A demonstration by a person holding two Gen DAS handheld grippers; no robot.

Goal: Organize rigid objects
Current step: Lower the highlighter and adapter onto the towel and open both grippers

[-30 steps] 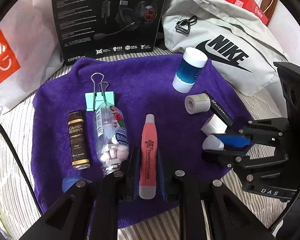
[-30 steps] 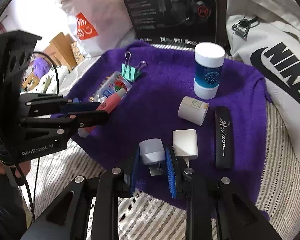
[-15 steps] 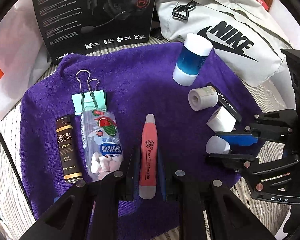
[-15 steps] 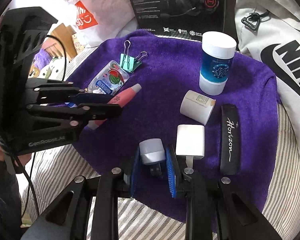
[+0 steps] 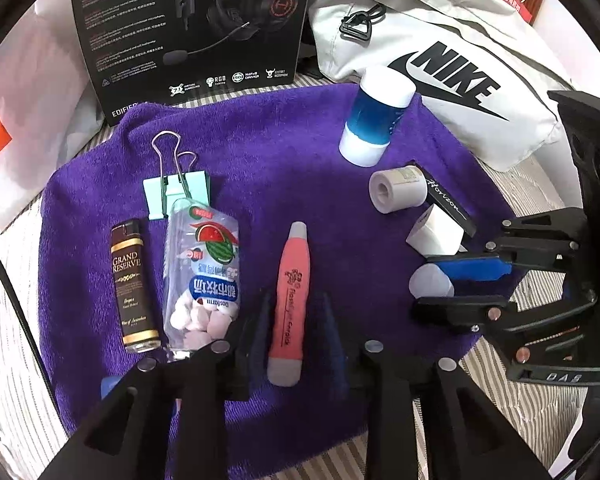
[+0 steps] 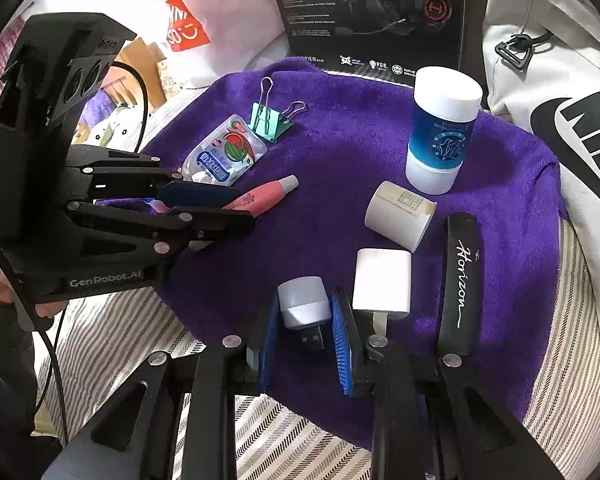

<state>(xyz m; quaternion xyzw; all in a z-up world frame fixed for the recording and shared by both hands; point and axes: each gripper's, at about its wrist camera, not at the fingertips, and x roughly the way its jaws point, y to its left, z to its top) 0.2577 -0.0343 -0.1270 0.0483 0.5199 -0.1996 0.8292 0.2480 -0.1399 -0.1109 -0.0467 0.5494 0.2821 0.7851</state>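
My left gripper has let go of the coral pen, which lies flat at six o'clock on the purple towel, parallel to the mint bottle. My right gripper clamps the USB night-light.

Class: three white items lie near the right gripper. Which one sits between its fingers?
The small USB plug light, with its metal connector showing. The square charger and the paper roll lie outside the right gripper.

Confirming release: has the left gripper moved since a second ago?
Yes: the left gripper has opened, jaws spreading away from the pink pen, which lies between them on the purple towel.
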